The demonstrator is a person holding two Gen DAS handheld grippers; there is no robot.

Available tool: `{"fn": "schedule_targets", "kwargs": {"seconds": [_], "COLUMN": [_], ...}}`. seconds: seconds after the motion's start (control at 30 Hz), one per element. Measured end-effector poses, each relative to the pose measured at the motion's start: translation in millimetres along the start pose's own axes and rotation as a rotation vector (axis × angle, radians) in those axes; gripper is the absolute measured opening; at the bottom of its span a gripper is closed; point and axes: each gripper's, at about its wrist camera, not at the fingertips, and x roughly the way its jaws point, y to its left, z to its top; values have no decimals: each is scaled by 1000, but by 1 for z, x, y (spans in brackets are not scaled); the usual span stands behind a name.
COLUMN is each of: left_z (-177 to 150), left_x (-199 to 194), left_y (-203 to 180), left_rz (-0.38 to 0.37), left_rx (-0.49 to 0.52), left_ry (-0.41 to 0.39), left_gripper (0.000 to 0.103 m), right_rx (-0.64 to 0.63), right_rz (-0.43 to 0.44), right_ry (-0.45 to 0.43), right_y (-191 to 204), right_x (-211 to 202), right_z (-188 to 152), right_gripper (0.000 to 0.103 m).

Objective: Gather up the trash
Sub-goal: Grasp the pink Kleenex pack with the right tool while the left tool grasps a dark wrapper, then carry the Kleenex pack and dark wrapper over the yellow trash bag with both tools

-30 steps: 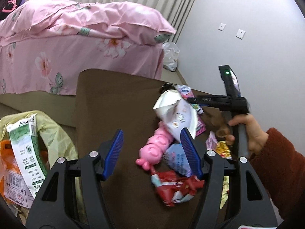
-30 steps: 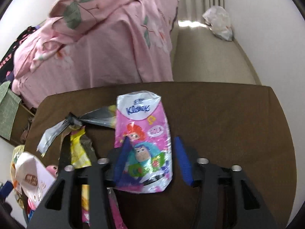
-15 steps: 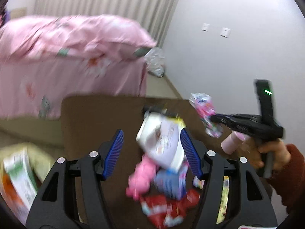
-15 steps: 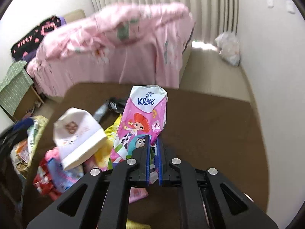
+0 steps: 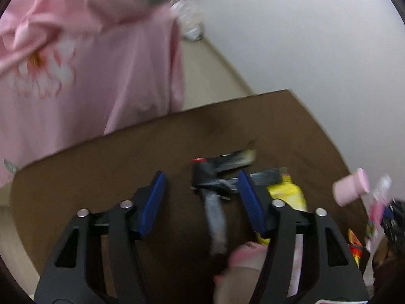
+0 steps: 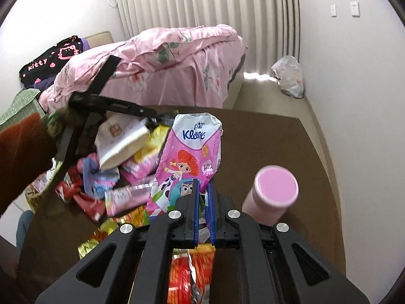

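Right wrist view: right gripper (image 6: 203,209) pinches the pink cartoon-printed tissue pack (image 6: 188,162), its long axis running toward 12 o'clock, lifted over the brown table (image 6: 265,141). Left gripper (image 5: 200,197), jaws closing with nothing yet pressed, has a crumpled grey-black foil wrapper (image 5: 215,190) lying between them, pointing to 12 o'clock; that hand is nearer it.

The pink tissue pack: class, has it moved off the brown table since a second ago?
Yes. The pink tissue pack now hangs lifted above the brown table, clamped in the right tool.
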Motion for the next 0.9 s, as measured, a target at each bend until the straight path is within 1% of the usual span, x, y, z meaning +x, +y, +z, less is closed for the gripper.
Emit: {"fn": "schedule_targets", "kwargs": {"seconds": [0.03, 0.07, 0.1, 0.13, 0.3, 0.33, 0.4, 0.47, 0.53, 0.63, 0.73, 0.83, 0.9], "left_z": [0, -4, -6, -8, -35, -42, -58, -68, -79, -94, -116, -134, -146], "left_x": [1, 2, 1, 0, -18, -27, -53, -74, -97, -126, -155, -184, -203], "left_y": [0, -1, -2, -3, -11, -15, -24, -24, -23, -28, -38, -49, -55], "left_rz": [6, 5, 25, 25, 38, 53, 97, 91, 66, 43, 52, 87, 83], "left_rx": [-9, -30, -45, -50, -68, -55, -29, -53, -101, -151, -171, -167, -182], "left_ry": [-9, -7, -22, -24, -65, -88, -166, -223, -272, -327, -364, -403, -434], "left_gripper": [45, 37, 33, 25, 22, 22, 21, 20, 20, 20, 20, 20, 20], "right_rx": [0, 2, 7, 13, 44, 46, 48, 48, 48, 36, 23, 8, -6], "right_rz": [1, 4, 12, 17, 42, 47, 50, 52, 54, 55, 56, 64, 75], "right_ry": [-2, -2, -2, -3, -11, -17, -32, -43, -58, -80, -100, -119, -137], "right_y": [1, 1, 2, 2, 3, 5, 7, 9, 12, 17, 25, 36, 48], "right_x": [0, -1, 0, 1, 2, 1, -4, -9, -16, -27, -39, -50, -60], "right_z": [-4, -6, -8, -9, -10, -10, -9, -8, -6, -4, 0, 5, 8], "right_gripper": [7, 7, 7, 7, 7, 7, 7, 7, 7, 7, 7, 7, 7]}}
